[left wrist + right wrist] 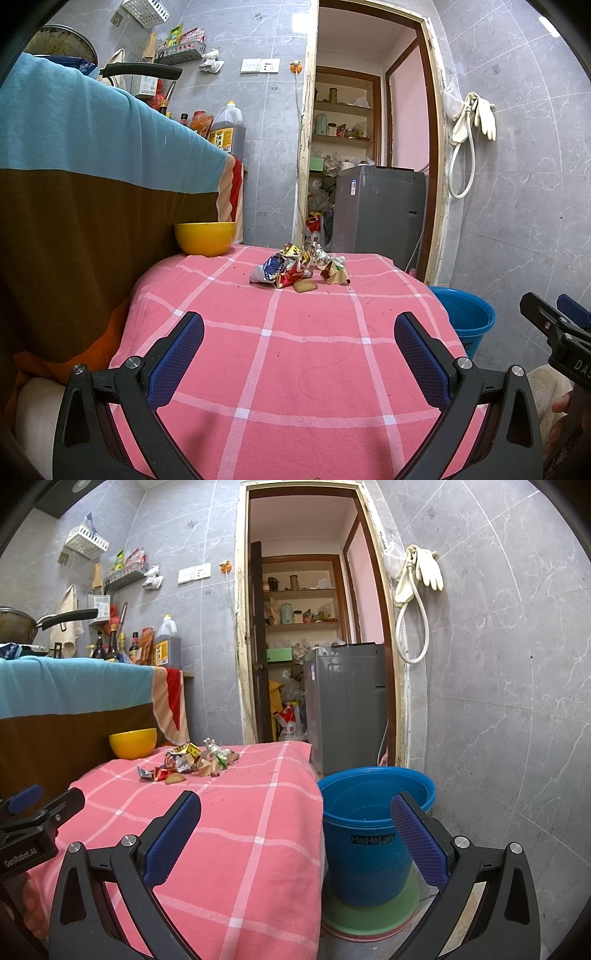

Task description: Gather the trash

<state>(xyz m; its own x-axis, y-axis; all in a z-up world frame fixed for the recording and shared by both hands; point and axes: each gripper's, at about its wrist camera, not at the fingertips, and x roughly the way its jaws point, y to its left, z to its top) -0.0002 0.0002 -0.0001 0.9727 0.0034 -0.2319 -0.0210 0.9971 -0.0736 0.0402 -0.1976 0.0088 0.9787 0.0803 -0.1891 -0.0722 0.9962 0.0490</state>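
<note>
1. Progress: nothing collected as far as I can see. Trash pile [299,271] sits untouched at far side of the pink checked table [280,369]; blue bucket [365,834] on floor right of table looks empty.
2. Left gripper [299,354] and right gripper [295,834]: jaws apart, holding nothing, both near edge, well short of pile.
3. Counts: one pile, roughly five or six crumpled wrappers plus one brown scrap; exact number unclear. One bucket, one yellow bowl [205,238], two grippers.
</note>
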